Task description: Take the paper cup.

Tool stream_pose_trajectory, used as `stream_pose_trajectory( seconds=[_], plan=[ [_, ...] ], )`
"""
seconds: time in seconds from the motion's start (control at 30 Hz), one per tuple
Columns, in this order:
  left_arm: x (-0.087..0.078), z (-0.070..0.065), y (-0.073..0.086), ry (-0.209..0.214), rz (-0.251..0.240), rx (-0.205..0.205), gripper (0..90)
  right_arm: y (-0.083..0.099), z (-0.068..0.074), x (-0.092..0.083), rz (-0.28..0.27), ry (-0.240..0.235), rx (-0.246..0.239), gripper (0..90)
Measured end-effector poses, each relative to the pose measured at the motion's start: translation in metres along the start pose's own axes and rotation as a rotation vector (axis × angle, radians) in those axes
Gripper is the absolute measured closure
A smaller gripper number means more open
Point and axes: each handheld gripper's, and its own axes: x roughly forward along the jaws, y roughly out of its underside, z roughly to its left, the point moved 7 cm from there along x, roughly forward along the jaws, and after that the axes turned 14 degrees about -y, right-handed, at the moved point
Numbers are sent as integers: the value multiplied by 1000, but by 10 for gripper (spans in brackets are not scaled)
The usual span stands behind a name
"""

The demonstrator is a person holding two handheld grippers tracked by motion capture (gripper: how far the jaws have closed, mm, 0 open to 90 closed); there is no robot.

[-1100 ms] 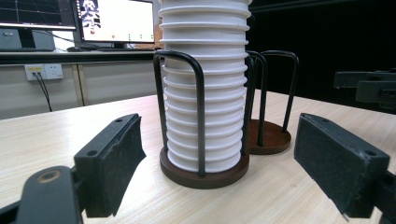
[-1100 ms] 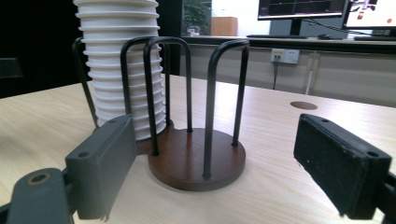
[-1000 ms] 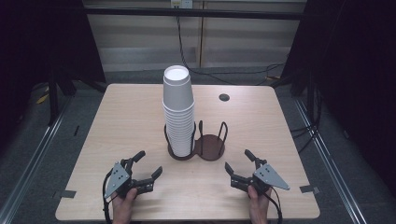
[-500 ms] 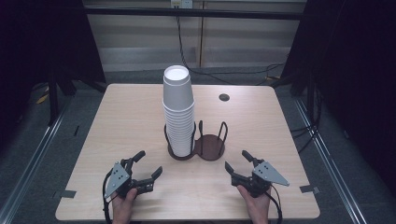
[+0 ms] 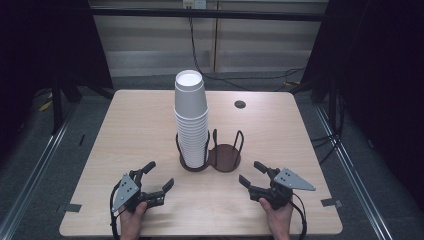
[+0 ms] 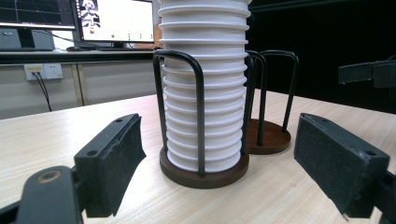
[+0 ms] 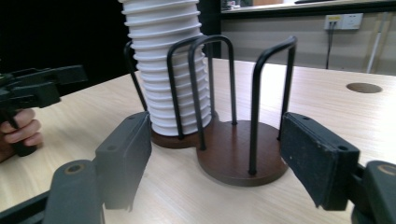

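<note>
Both the left claw (image 5: 157, 177) and right claw (image 5: 253, 174) sit spread and empty; the cup stack (image 5: 191, 120) looks light, crushable, best pinched gently at the top rim

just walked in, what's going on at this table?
A person sits at a wooden table with tongs in each hand. The left tongs and the right tongs are both open, low over the near side of the table, holding nothing. Between and beyond them stands a two-slot cup holder. Its left slot holds a tall stack of white paper cups; its right slot is empty. Both tongs point toward the holder, but neither touches it or the cups.
</note>
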Motion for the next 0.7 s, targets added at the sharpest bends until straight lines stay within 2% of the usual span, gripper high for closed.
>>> stream_pose_trajectory(
  seconds=[0.07, 0.13, 0.27, 0.3, 0.5, 0.7],
  plan=[
    [0, 0, 0, -1, 1, -1, 156, -3, 2, 1, 0, -7, 11, 255],
    [0, 0, 0, 3, 1, -3, 156, -6, 4, 2, 2, -42, 32, 256],
    [0, 0, 0, -1, 0, -2, 157, -13, 5, 4, -8, -52, 37, 256],
    [0, 0, 0, 0, 0, -3, 157, -17, 6, 6, -7, -73, 44, 252],
    [0, 0, 0, 1, 2, 1, 156, -27, 9, 13, 13, -87, 33, 235],
    [0, 0, 0, 0, -3, -2, 157, -39, 11, 22, 25, -131, 18, 199]
  ],
)
